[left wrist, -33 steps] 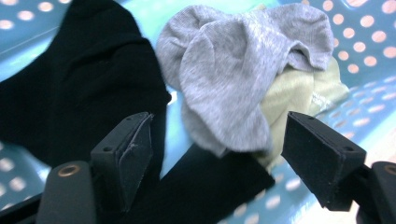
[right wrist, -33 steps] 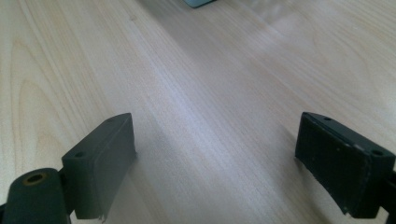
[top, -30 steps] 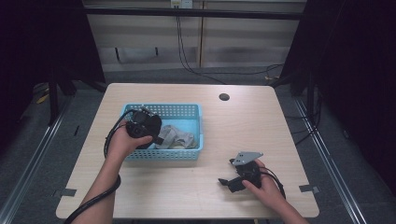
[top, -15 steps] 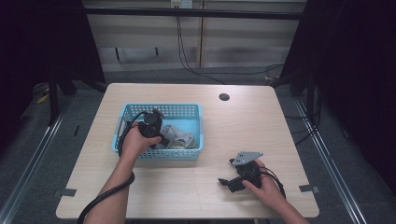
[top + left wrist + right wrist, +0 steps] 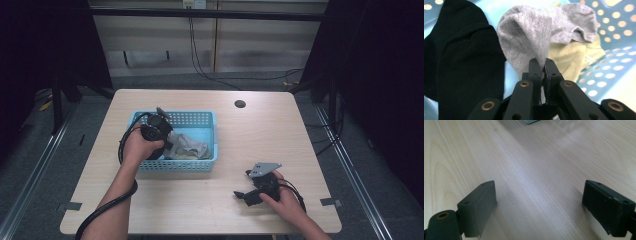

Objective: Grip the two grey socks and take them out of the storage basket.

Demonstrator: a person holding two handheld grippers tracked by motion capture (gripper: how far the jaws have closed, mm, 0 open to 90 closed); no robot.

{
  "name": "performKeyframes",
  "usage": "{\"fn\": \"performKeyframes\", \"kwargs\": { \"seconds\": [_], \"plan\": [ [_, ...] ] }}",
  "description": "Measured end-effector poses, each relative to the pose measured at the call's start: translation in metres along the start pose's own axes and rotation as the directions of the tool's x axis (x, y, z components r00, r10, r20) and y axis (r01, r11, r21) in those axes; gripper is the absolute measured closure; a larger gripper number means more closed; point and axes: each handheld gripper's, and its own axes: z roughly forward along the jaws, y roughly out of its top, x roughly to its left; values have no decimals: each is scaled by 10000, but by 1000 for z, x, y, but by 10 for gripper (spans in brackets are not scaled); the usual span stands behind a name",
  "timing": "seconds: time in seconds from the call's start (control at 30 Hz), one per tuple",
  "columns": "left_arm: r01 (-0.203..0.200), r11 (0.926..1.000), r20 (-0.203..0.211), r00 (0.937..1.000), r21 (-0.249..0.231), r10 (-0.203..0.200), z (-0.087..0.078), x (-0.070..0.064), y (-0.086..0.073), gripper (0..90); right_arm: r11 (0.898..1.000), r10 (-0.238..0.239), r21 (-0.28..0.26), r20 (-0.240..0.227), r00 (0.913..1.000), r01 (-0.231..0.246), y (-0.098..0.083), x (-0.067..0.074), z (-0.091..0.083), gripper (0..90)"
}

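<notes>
A blue perforated basket (image 5: 207,120) sits on the left half of the wooden table (image 5: 260,135). Inside it lie a grey sock (image 5: 541,32), a black sock (image 5: 461,57) and a pale yellow-green sock (image 5: 571,57). My left gripper (image 5: 543,65) reaches down into the basket (image 5: 614,45) and is shut on a fold of the grey sock, which rises in a peak from the jaws. In the high view that gripper (image 5: 161,131) is over the basket's left part with the grey sock (image 5: 192,145) beside it. My right gripper (image 5: 539,202) rests low over bare wood near the front right (image 5: 252,192), jaws wide open and holding nothing.
A dark round hole (image 5: 240,104) marks the table's far side. Cables trail from both grippers toward the person. A corner of the basket (image 5: 531,121) shows at the top of the right gripper view. Dark floor and rails surround the table.
The left hand has moved right and down into the basket, and the left gripper has closed on the grey sock. The right gripper has stayed in place.
</notes>
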Motion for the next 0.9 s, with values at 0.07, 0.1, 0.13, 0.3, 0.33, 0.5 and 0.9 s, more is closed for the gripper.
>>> {"fn": "performKeyframes", "kwargs": {
  "seconds": [0.07,0.1,0.13,0.3,0.33,0.5,0.9],
  "plan": [
    [-34,10000,115,9999,-35,34,-4,0,0,857,10000,-1,1,1,10000,1,0,0,0,116],
    [-34,10000,115,9999,-35,34,-4,0,0,857,10000,-1,1,1,10000,1,0,0,0,116],
    [-69,10000,150,9999,-44,70,-6,-1,0,857,10000,-1,-2,1,10000,1,0,0,0,116],
    [-151,9999,338,9993,10,150,-18,-3,2,857,10000,-27,-18,0,10000,27,0,0,0,116],
    [-181,9998,448,9988,-70,184,-23,-5,4,857,10000,-30,-20,-1,10000,30,0,0,0,116],
    [-489,9988,513,9975,-60,491,-34,-11,8,857,10000,-29,-19,0,10000,29,0,0,0,116],
    [-932,9954,1010,9904,-206,949,-61,-31,7,857,10000,-28,-21,0,10000,28,0,0,0,116]
  ]
}}
